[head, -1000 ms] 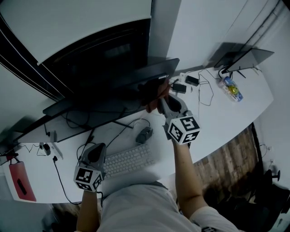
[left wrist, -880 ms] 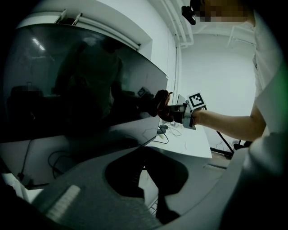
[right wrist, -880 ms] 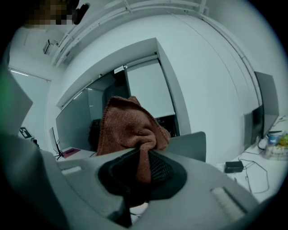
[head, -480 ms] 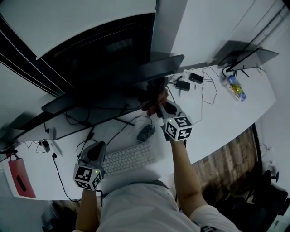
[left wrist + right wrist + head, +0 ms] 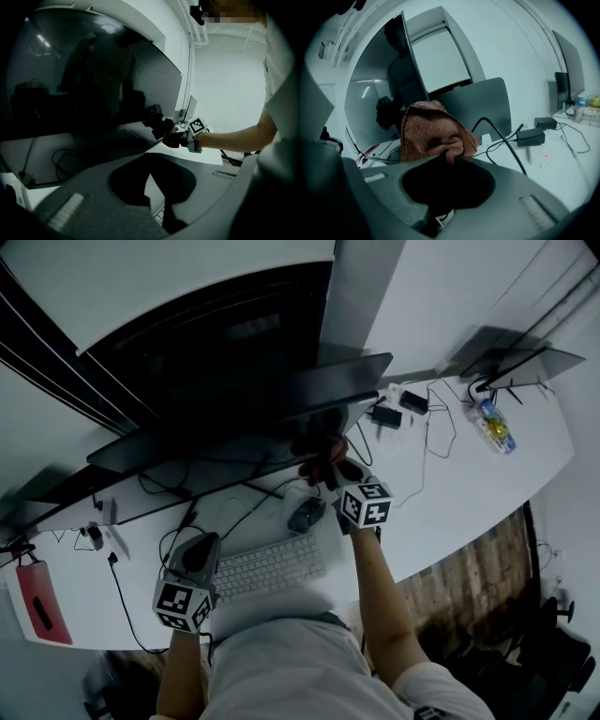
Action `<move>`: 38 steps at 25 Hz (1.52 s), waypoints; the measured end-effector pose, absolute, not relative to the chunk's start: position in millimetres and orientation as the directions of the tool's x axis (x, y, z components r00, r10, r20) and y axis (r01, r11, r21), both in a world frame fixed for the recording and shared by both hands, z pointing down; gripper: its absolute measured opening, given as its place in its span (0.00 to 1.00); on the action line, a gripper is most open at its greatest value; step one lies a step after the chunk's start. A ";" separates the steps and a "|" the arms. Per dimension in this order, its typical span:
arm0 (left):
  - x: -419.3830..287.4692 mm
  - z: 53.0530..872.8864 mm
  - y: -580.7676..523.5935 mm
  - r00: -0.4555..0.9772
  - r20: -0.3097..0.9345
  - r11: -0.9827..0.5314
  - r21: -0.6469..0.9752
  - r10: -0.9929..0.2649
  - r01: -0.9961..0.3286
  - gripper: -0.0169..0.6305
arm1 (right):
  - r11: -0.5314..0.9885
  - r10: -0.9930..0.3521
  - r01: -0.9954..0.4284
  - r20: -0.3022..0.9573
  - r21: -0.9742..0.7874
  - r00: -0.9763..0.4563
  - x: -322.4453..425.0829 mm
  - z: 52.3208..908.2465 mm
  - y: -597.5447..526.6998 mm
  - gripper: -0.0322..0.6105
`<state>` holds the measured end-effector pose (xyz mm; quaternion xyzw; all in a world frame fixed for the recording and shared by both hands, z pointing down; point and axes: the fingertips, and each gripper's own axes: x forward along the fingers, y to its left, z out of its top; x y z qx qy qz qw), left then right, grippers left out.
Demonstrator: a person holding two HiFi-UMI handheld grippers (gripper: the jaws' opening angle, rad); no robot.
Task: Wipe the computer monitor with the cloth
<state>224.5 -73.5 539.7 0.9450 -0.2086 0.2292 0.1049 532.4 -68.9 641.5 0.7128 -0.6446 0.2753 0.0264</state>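
Low on the monitor, right claw clenched on cloth, bunch pointing screenward; left claw clenched empty

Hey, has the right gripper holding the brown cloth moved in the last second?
Yes. The right gripper, shut on the brown knitted cloth, has slid left in the head view, closer to the grey computer mouse.

The monitor is a wide, curved unit with a dark, unlit screen, standing upright. The cloth is a brown knitted fabric, bunched, clamped between the jaws of the right gripper at the monitor's lower right edge.
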 end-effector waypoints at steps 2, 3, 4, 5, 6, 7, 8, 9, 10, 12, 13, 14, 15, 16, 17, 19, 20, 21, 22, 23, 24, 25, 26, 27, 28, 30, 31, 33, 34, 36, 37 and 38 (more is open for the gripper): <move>223.0 540.7 -73.4 0.807 0.478 -0.889 0.106 -0.347 -0.445 0.04 | -0.179 -0.904 -0.914 0.427 -0.365 0.007 529.7 648.2 -68.7 0.13; 222.6 541.1 -72.5 0.807 0.479 -0.889 0.108 -0.346 -0.445 0.04 | -0.185 -0.907 -0.899 0.421 -0.398 0.000 527.4 650.2 -68.6 0.13; 222.2 541.6 -71.4 0.807 0.480 -0.890 0.110 -0.343 -0.443 0.04 | -0.188 -0.911 -0.881 0.413 -0.433 -0.008 524.7 651.6 -68.9 0.13; 221.6 542.7 -70.5 0.808 0.481 -0.890 0.110 -0.341 -0.442 0.04 | -0.191 -0.915 -0.864 0.403 -0.465 -0.014 522.1 652.9 -69.7 0.13; 220.5 544.2 -69.8 0.807 0.483 -0.891 0.111 -0.339 -0.441 0.04 | -0.196 -0.919 -0.848 0.394 -0.492 -0.016 519.8 654.3 -70.7 0.13; 219.0 545.9 -69.1 0.807 0.485 -0.891 0.112 -0.338 -0.440 0.04 | -0.202 -0.922 -0.834 0.386 -0.514 -0.015 518.2 655.7 -71.6 0.13; 217.0 547.4 -68.4 0.806 0.487 -0.891 0.113 -0.336 -0.439 0.04 | -0.209 -0.925 -0.821 0.379 -0.532 -0.010 517.0 656.7 -72.4 0.13; 214.6 548.4 -67.7 0.806 0.488 -0.891 0.115 -0.335 -0.440 0.04 | -0.215 -0.928 -0.809 0.374 -0.547 -0.006 516.0 657.4 -73.0 0.13; 211.8 548.8 -67.1 0.805 0.489 -0.890 0.117 -0.335 -0.441 0.04 | -0.221 -0.929 -0.798 0.369 -0.561 -0.002 515.0 658.4 -73.5 0.13; 204.6 549.2 -66.5 0.803 0.490 -0.886 0.121 -0.339 -0.448 0.04 | -0.231 -0.931 -0.772 0.364 -0.592 -0.001 511.6 661.2 -75.0 0.13; 200.4 549.4 -66.2 0.802 0.490 -0.883 0.124 -0.342 -0.453 0.04 | -0.235 -0.933 -0.757 0.361 -0.609 -0.001 509.5 662.8 -75.6 0.13; 196.1 549.7 -65.9 0.800 0.490 -0.880 0.127 -0.346 -0.458 0.04 | -0.239 -0.934 -0.740 0.357 -0.628 -0.002 506.7 664.4 -76.2 0.13; 191.7 550.0 -65.5 0.799 0.489 -0.877 0.129 -0.350 -0.463 0.04 | -0.239 -0.936 -0.723 0.353 -0.648 -0.007 502.9 666.4 -77.1 0.13; 187.3 550.3 -65.2 0.797 0.490 -0.874 0.130 -0.354 -0.468 0.04 | -0.236 -0.937 -0.709 0.349 -0.664 -0.016 498.1 668.9 -78.4 0.13; 182.8 550.4 -64.9 0.795 0.490 -0.871 0.130 -0.358 -0.473 0.04 | -0.232 -0.937 -0.701 0.348 -0.675 -0.025 493.0 671.4 -79.9 0.13; 173.7 550.5 -64.4 0.791 0.491 -0.866 0.132 -0.366 -0.483 0.04 | -0.226 -0.936 -0.695 0.349 -0.683 -0.038 483.2 674.5 -83.0 0.13; 168.9 550.6 -64.4 0.788 0.491 -0.863 0.133 -0.370 -0.488 0.04 | -0.225 -0.936 -0.692 0.350 -0.685 -0.042 478.8 675.5 -84.7 0.13; 164.1 550.7 -64.5 0.786 0.491 -0.860 0.134 -0.374 -0.493 0.04 | -0.225 -0.936 -0.690 0.350 -0.688 -0.044 474.8 676.3 -86.5 0.13; 159.3 550.6 -64.5 0.784 0.492 -0.857 0.136 -0.378 -0.498 0.04 | -0.226 -0.935 -0.687 0.351 -0.690 -0.045 471.2 677.0 -88.1 0.13; 154.6 550.4 -64.6 0.782 0.492 -0.854 0.137 -0.381 -0.503 0.04 | -0.226 -0.935 -0.686 0.351 -0.692 -0.046 467.8 677.5 -89.5 0.13; 149.7 550.2 -64.8 0.780 0.493 -0.850 0.139 -0.385 -0.507 0.04 | -0.225 -0.935 -0.685 0.352 -0.693 -0.048 464.4 677.9 -90.8 0.13; 144.3 550.3 -65.4 0.778 0.493 -0.847 0.140 -0.389 -0.512 0.04 | -0.224 -0.934 -0.687 0.353 -0.692 -0.051 460.5 678.0 -92.4 0.13; 138.6 550.6 -66.3 0.776 0.493 -0.844 0.141 -0.394 -0.518 0.04 | -0.221 -0.934 -0.689 0.353 -0.690 -0.053 456.2 678.0 -94.1 0.13; 132.7 551.1 -67.1 0.773 0.493 -0.840 0.142 -0.398 -0.523 0.04 | -0.219 -0.934 -0.691 0.353 -0.689 -0.056 451.5 677.7 -95.9 0.13; 126.9 551.6 -67.6 0.771 0.493 -0.837 0.145 -0.402 -0.528 0.04 | -0.216 -0.934 -0.693 0.353 -0.688 -0.059 446.7 677.3 -97.3 0.13; 115.9 552.1 -68.1 0.768 0.493 -0.829 0.152 -0.409 -0.539 0.04 | -0.212 -0.934 -0.696 0.353 -0.687 -0.064 437.1 676.6 -99.8 0.13; 110.5 552.0 -68.4 0.767 0.492 -0.825 0.154 -0.413 -0.544 0.04 | -0.210 -0.933 -0.697 0.353 -0.686 -0.067 432.0 676.5 -101.3 0.13; 99.5 551.7 -69.2 0.764 0.489 -0.818 0.158 -0.421 -0.553 0.04 | -0.207 -0.932 -0.699 0.354 -0.684 -0.071 421.2 676.6 -104.7 0.13; 94.0 551.5 -69.6 0.763 0.487 -0.815 0.160 -0.425 -0.556 0.04 | -0.206 -0.932 -0.700 0.355 -0.683 -0.072 415.7 676.7 -106.3 0.13; 81.9 551.1 -70.0 0.760 0.486 -0.810 0.162 -0.432 -0.564 0.04 | -0.203 -0.932 -0.701 0.356 -0.683 -0.077 403.9 676.4 -109.7 0.13; 74.9 550.9 -70.1 0.757 0.487 -0.806 0.162 -0.436 -0.569 0.04 | -0.199 -0.931 -0.703 0.355 -0.683 -0.081 397.2 676.1 -111.9 0.13; 67.4 550.7 -70.0 0.753 0.489 -0.803 0.160 -0.441 -0.575 0.04 | -0.195 -0.931 -0.705 0.355 -0.682 -0.086 390.4 675.9 -114.2 0.13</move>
